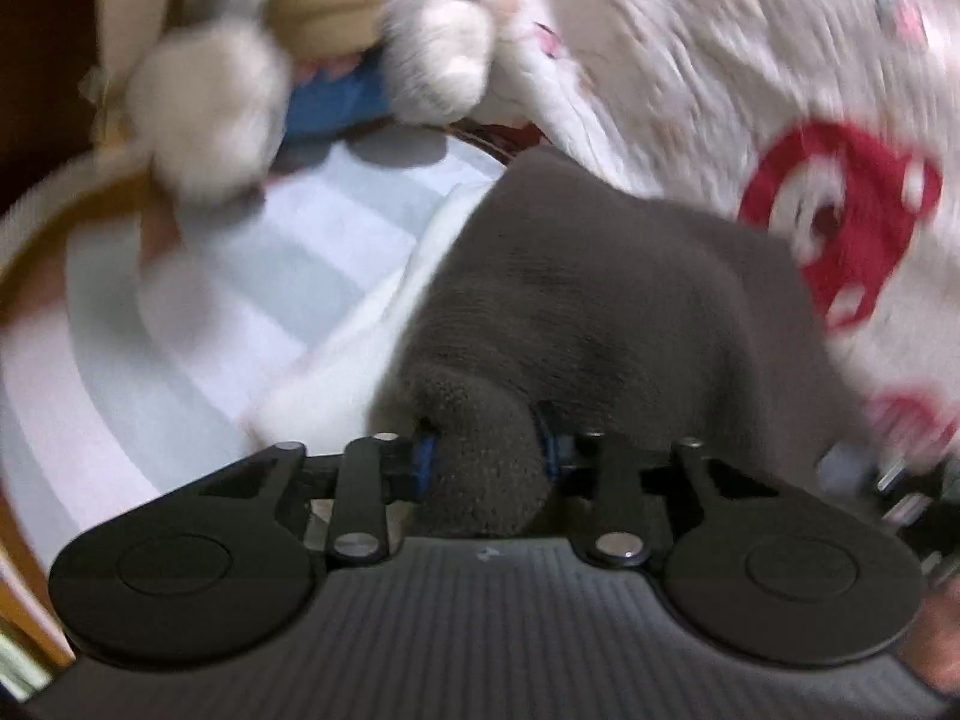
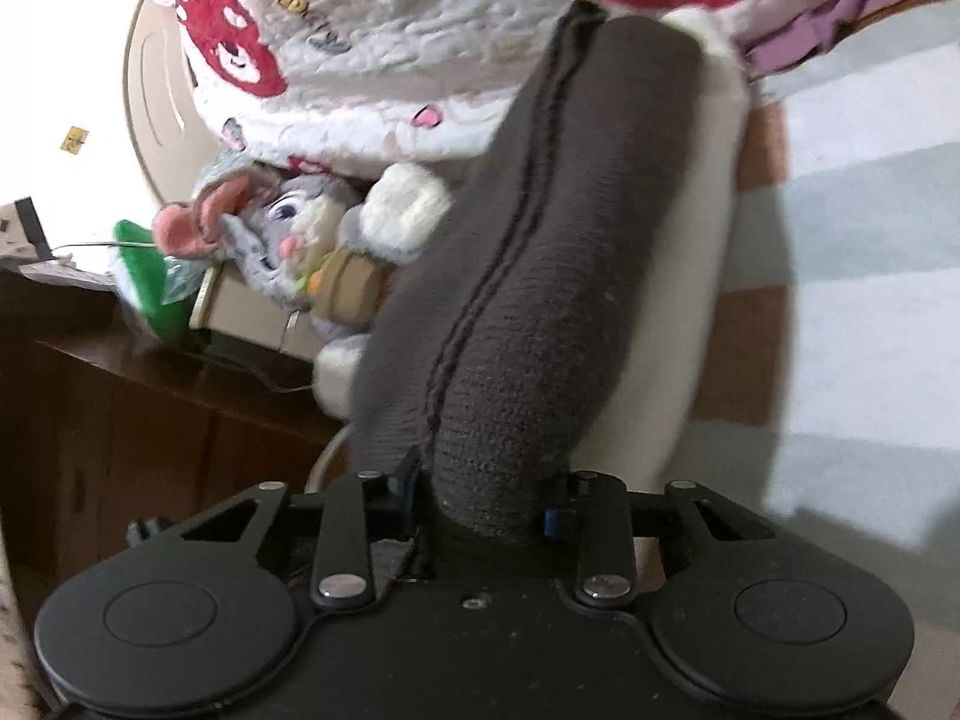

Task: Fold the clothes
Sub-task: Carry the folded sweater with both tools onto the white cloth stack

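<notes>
My left tongs (image 1: 486,450) pinch a bunched bit of the grey knit garment (image 1: 600,300) low in the middle of the frame; my right tongs (image 2: 480,495) pinch another bunch of it, and it stretches up the frame over the striped bed sheet (image 2: 870,300); the thick wad could slip out; the cloth could also snag the bunny toy (image 2: 288,228) at middle left, or drag the fluffy white blanket (image 2: 390,30) at the top.

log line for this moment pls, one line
step: fold, mid-lift | left gripper: shut on grey knit garment | right gripper: shut on same garment | beside: plush rabbit, white blanket
</notes>
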